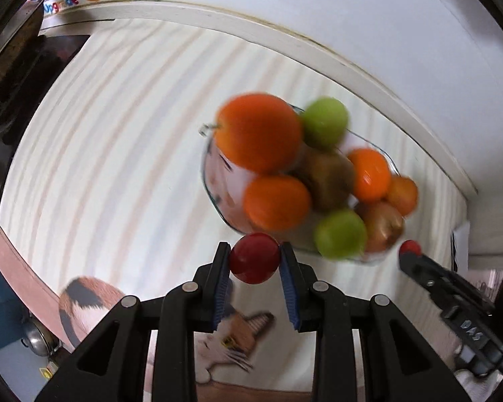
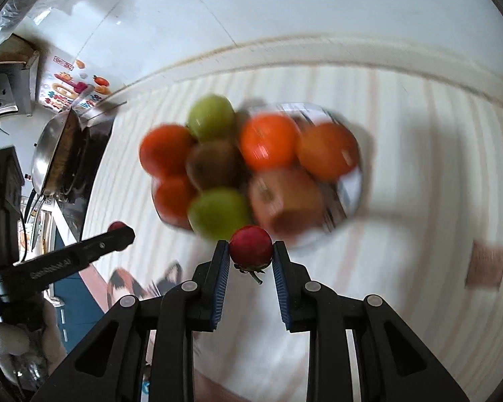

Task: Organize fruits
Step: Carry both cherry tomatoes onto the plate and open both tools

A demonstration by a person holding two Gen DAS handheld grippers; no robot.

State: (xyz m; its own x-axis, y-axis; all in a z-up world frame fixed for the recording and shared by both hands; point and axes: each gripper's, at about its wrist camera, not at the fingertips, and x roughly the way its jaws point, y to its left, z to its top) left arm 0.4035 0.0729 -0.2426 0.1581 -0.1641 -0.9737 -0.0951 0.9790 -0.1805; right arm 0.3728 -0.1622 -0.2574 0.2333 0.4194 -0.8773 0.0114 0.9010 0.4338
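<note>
The bench (image 1: 117,140), under a striped cloth, is motion-blurred in both views, and the glass bowl (image 1: 207,181) on it is largely hidden by its fruit: four oranges (image 1: 258,132), two green fruits (image 1: 325,122), one kiwi (image 1: 328,181) and one brownish fruit too smeared to identify. The left claw (image 1: 255,258) is clamped on one small red fruit (image 1: 255,263) just short of the bowl. The right claw (image 2: 250,251) grips a second red fruit (image 2: 250,244), its stem end partly shadowed.
</note>
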